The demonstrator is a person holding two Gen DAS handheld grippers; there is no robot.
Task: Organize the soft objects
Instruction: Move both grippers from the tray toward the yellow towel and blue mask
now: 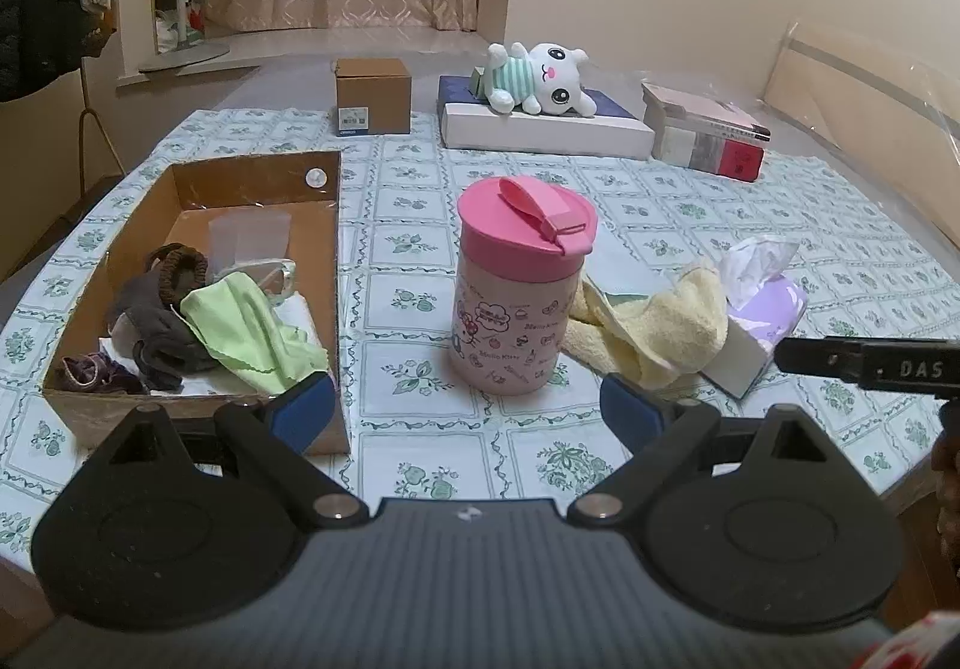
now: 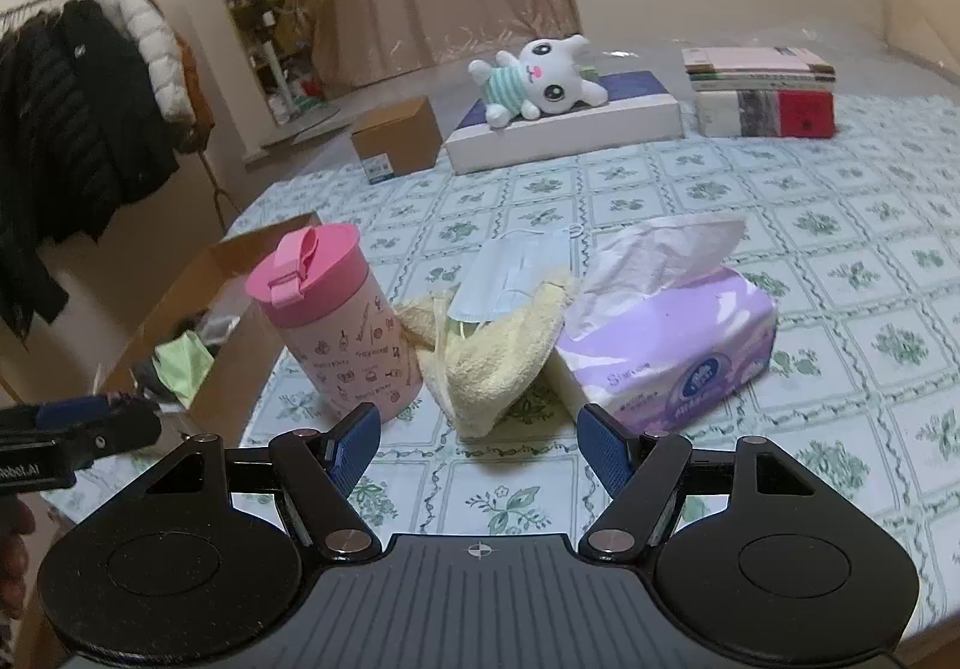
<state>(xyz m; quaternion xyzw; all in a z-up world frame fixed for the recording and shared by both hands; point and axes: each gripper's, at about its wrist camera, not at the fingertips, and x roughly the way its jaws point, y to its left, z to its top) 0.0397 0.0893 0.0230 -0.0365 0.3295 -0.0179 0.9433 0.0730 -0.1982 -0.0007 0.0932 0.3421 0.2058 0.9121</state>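
we hold two tools above a bench [image 2: 780, 225] covered with a floral cloth. the right tool [image 2: 480, 444] is spread wide with nothing between its blue pads, and it points at the yellow towel [image 2: 498, 357], which lies crumpled on the bench between the pink tumbler [image 2: 336, 321] and the purple tissue pack [image 2: 672, 345], touching both. a pale blue face mask [image 2: 516, 273] rests on the towel's far end. we judge this tool is opened ahead of a grasp on the towel. the left tool [image 1: 468, 411] is likewise spread and empty, poised just in front of the tumbler and beside the near corner of the cardboard box [image 1: 336, 225]. that box already holds soft items: a green cloth [image 1: 252, 333], dark gloves [image 1: 162, 333] and a brown hair tie [image 1: 180, 261], so we read it as the collecting place. a plush rabbit [image 2: 540, 81] lies on a flat white box [image 2: 570, 129] at the far side, well apart from both tools. the tumbler stands close to the towel and could be knocked during a pull.
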